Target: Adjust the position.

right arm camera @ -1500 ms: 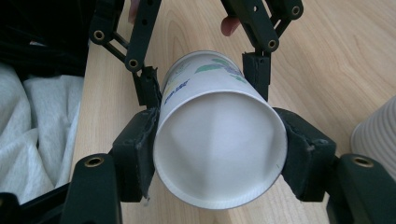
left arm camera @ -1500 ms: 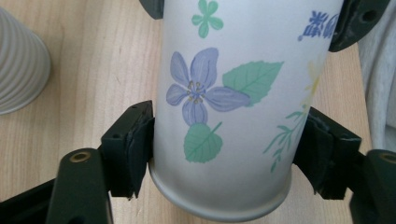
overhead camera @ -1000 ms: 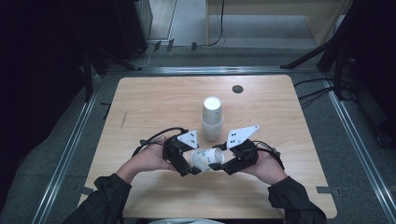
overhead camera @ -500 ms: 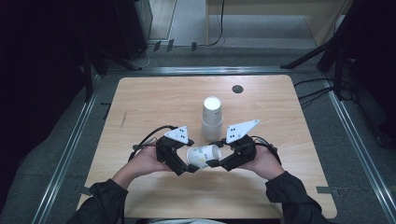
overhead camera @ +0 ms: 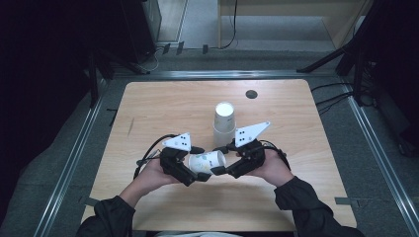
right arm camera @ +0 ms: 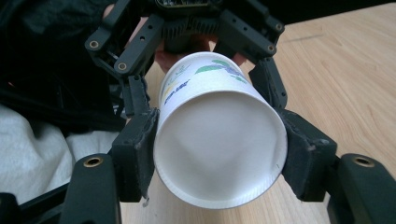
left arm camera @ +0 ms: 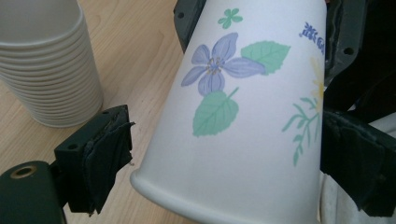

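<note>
- The left tool (overhead camera: 193, 163) sits at the near middle of the desk (overhead camera: 163, 106), left of and nearer the person than the stack of cups (overhead camera: 224, 124), which serves as the landmark here.
- Its jaws have just been opening; in the left gripper view the flowered cup (left arm camera: 243, 116) lies between them, with a sliver of gap at the left pad (left arm camera: 109, 149) (the right pad's contact is hard to judge), so this tool reads as released.
- The flowered cup (overhead camera: 206, 161) lies on its side, lifted between the two tools, just in front of the stack of cups and slightly to its left, its open mouth facing right.
- In the left gripper view the stack of cups (left arm camera: 46, 65) stands upright on the desk beyond the left jaw, apart from the flowered cup.
- The right tool (overhead camera: 225, 160) is just in front of the stack of cups and to its right, clenched on the rim end of the flowered cup (right arm camera: 219, 149); in the right gripper view both pads press the cup's sides at its mouth (the white inside faces the camera).
- A small dark round spot (overhead camera: 251, 94) marks the desk beyond the stack of cups, to its right.
</note>
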Available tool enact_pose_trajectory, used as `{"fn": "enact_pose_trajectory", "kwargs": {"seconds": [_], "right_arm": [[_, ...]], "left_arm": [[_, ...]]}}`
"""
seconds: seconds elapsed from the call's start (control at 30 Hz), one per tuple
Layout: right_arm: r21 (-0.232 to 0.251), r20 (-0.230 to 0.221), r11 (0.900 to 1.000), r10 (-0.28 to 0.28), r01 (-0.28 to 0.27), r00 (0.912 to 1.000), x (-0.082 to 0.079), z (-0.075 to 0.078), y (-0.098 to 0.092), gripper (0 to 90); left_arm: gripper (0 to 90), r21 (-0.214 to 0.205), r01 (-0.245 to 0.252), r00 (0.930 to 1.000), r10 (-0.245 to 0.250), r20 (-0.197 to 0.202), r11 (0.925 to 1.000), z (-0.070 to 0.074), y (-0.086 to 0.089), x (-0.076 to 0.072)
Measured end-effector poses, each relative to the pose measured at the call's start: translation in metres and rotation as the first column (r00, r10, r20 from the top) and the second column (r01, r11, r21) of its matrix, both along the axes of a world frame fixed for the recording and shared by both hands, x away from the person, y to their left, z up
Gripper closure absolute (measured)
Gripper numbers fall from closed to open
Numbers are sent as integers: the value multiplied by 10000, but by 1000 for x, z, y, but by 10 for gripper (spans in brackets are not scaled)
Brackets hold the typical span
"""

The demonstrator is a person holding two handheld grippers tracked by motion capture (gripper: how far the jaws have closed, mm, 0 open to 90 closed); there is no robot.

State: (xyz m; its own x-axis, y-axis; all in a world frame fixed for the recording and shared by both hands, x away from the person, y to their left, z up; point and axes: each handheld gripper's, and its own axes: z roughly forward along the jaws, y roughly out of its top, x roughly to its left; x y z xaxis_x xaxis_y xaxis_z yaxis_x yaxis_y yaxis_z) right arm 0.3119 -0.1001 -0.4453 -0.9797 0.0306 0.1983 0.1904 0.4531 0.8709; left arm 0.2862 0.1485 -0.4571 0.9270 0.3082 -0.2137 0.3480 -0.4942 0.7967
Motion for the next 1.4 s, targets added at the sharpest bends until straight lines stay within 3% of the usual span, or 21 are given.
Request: {"fn": "enact_pose_trajectory", "kwargs": {"seconds": [0.23, 0.3, 0.4, 0.67, 0.97, 1.03, 1.17, 1.27, 1.4], "right_arm": [[421, -244, 9991, 61, -51, 9997, 4, 4, -1, 353], [434, -255, 9990, 108, -97, 9996, 5, 3, -2, 353], [431, -359, 9991, 78, -62, 9993, 6, 3, -4, 353], [663, -430, 9978, 94, -65, 9990, 6, 4, -5, 353], [654, -479, 9978, 128, -96, 9988, 6, 4, -5, 347], [712, -502, 9974, 110, -75, 9987, 7, 4, -5, 294], [461, -445, 9989, -70, 90, 9990, 7, 4, -5, 258], [108, -257, 9998, -157, 159, 9995, 6, 3, -6, 254], [-403, 94, 9987, -315, 318, 9995, 4, 0, -8, 253]], "left_arm": [[108, -168, -35, 9999, 37, 105, 9999, 0, 4, -3], [139, -432, 108, 9999, -113, -99, 9990, -1, 7, -1], [140, -450, 53, 9999, -60, -162, 9990, -1, 9, 0], [214, -662, 286, 9996, -285, 19, 9974, 0, 12, 0], [250, -458, 389, 9991, -380, 201, 9982, 3, 12, -2], [250, -382, 390, 9990, -381, 242, 9985, 3, 13, -2], [249, -230, 285, 9992, -278, 288, 9993, 6, 18, -1], [250, -80, 149, 9987, -145, 481, 9999, 10, 22, 1], [249, 110, 188, 9989, -192, 438, 9998, 13, 25, 5]]}}
